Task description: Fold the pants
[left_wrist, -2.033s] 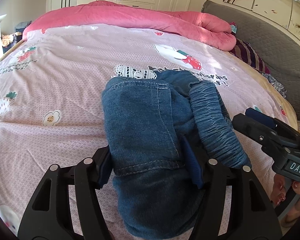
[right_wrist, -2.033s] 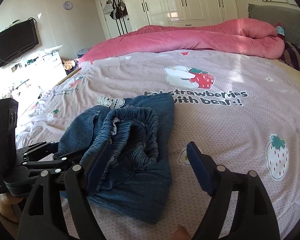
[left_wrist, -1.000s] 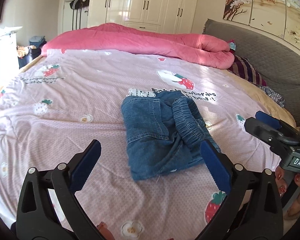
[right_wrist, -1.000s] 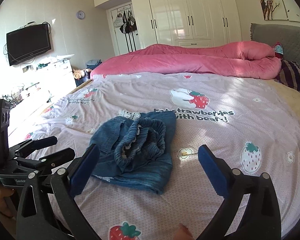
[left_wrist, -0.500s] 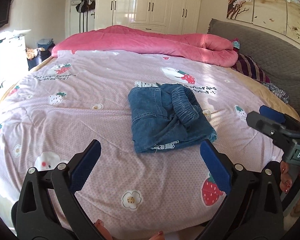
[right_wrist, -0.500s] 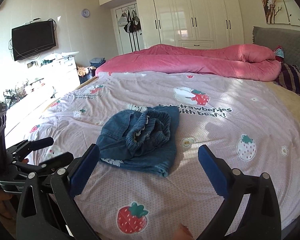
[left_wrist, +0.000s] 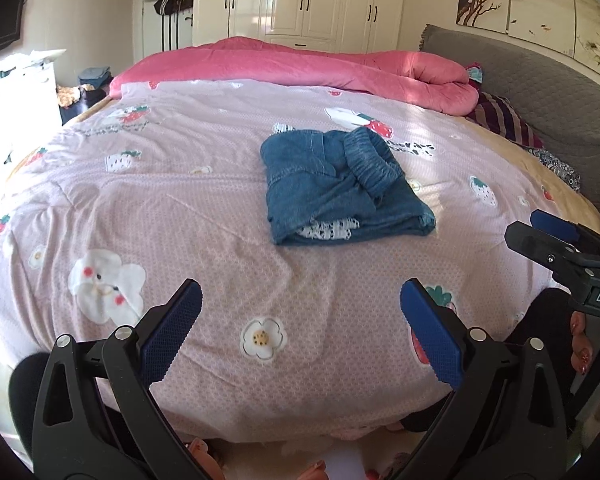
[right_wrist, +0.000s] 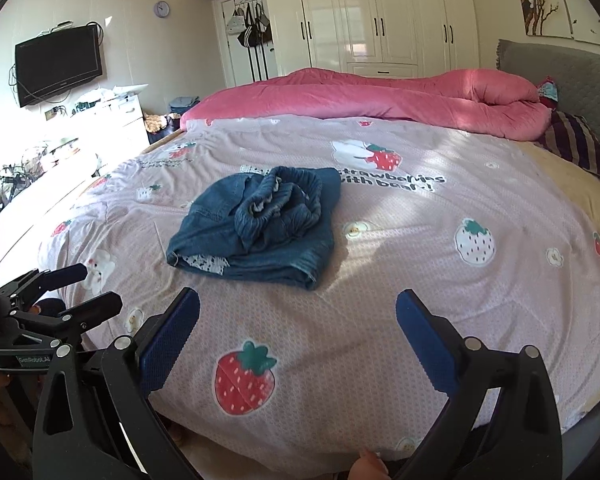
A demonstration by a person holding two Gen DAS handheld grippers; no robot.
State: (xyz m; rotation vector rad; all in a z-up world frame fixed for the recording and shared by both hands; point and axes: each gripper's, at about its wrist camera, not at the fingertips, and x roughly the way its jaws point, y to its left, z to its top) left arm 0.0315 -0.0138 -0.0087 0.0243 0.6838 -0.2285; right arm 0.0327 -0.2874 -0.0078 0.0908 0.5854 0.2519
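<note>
The blue denim pants (left_wrist: 340, 188) lie folded in a compact bundle on the middle of the bed, elastic waistband bunched on top, a bit of white lace lining showing at the near edge. They also show in the right wrist view (right_wrist: 260, 222). My left gripper (left_wrist: 300, 320) is open and empty, held back over the bed's near edge, well short of the pants. My right gripper (right_wrist: 298, 328) is open and empty, also back near the edge. Each gripper shows in the other's view: the right one (left_wrist: 556, 240), the left one (right_wrist: 60, 292).
The bed has a pink strawberry-print cover (left_wrist: 180, 220). A rolled pink quilt (left_wrist: 300, 64) lies along the far side, a striped pillow (left_wrist: 504, 120) and grey headboard (left_wrist: 540, 92) at right. White wardrobes (right_wrist: 380, 16) stand behind; a TV (right_wrist: 58, 64) and cluttered dresser at left.
Both grippers have pulled back from the pants toward the bed's near edge. The left gripper, closed around the denim two seconds ago, is now open and empty. The pants stay put.
</note>
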